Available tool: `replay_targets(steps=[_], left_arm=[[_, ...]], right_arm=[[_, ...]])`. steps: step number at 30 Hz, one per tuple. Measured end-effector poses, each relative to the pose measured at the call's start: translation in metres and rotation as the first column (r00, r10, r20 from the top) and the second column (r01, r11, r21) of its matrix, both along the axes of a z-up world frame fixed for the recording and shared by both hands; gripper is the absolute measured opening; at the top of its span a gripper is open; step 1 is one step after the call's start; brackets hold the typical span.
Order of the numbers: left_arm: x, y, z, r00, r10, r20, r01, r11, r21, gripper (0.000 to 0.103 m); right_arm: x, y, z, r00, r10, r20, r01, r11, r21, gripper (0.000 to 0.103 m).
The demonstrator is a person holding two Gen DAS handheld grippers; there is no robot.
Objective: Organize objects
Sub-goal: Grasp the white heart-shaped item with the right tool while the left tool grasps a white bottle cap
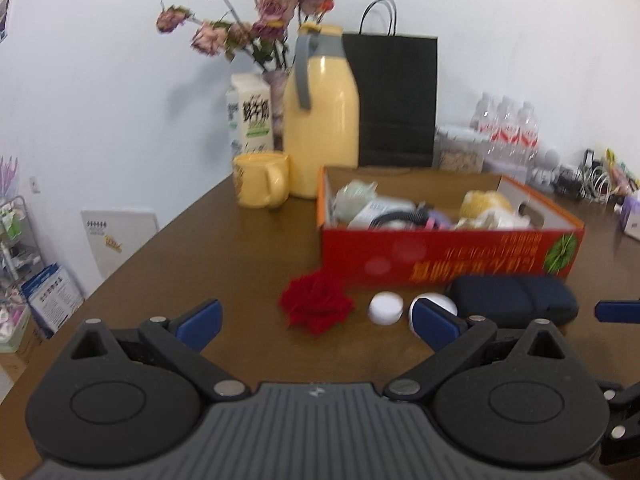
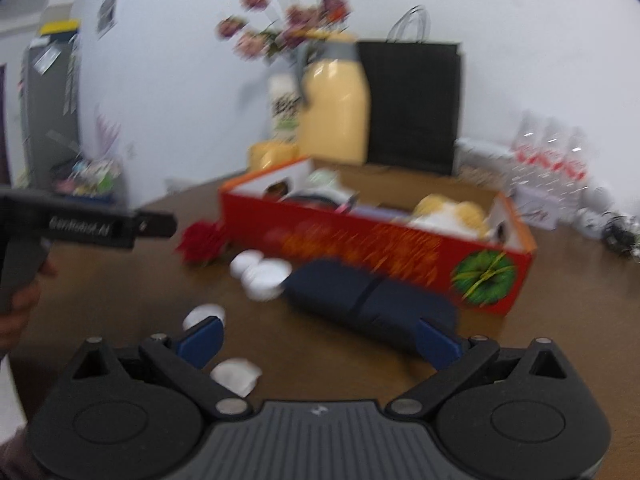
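Note:
A red cardboard box holding several items stands on the brown table. In front of it lie a red fabric rose, white round lids and a dark blue pouch. My left gripper is open and empty, just short of the rose. My right gripper is open and empty, near the pouch. Two more white pieces lie by its left finger. The right view is blurred.
A yellow jug, yellow mug, milk carton, vase of dried roses and black paper bag stand behind the box. Water bottles and cables are at the back right. The table's left edge drops to shelves.

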State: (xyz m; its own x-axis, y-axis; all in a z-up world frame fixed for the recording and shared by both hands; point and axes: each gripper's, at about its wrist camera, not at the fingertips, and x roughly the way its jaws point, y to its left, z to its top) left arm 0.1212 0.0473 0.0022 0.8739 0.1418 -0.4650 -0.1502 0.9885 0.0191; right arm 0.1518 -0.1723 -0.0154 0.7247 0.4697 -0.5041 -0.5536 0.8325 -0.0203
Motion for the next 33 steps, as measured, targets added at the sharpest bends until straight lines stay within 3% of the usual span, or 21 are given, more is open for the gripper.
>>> replay_targets(steps=[9, 12, 21, 31, 33], left_arm=[[-0.017, 0.009, -0.016, 0.998, -0.005, -0.064, 0.003, 1.000, -0.023, 0.103], [-0.016, 0.007, -0.019, 0.997, -0.012, -0.079, 0.010, 0.999, -0.030, 0.103], [-0.011, -0.006, -0.026, 0.993, -0.059, -0.104, 0.054, 0.998, -0.043, 0.103], [0.008, -0.031, -0.033, 0.978, -0.146, -0.145, 0.138, 0.988, -0.063, 0.103], [0.011, -0.038, -0.034, 0.974, -0.166, -0.151, 0.159, 0.986, -0.057, 0.099]], right_arm=[[-0.009, 0.025, -0.020, 0.989, 0.095, -0.114, -0.099, 0.994, -0.034, 0.051], [-0.012, 0.029, -0.022, 0.986, 0.114, -0.124, -0.119, 0.992, -0.034, 0.028], [-0.011, 0.021, -0.021, 0.989, 0.091, -0.116, -0.093, 0.996, -0.016, 0.025], [-0.002, -0.002, -0.019, 0.997, -0.019, -0.075, 0.019, 1.000, -0.011, 0.025], [0.000, -0.005, -0.019, 0.997, -0.030, -0.071, 0.030, 1.000, -0.007, 0.025]])
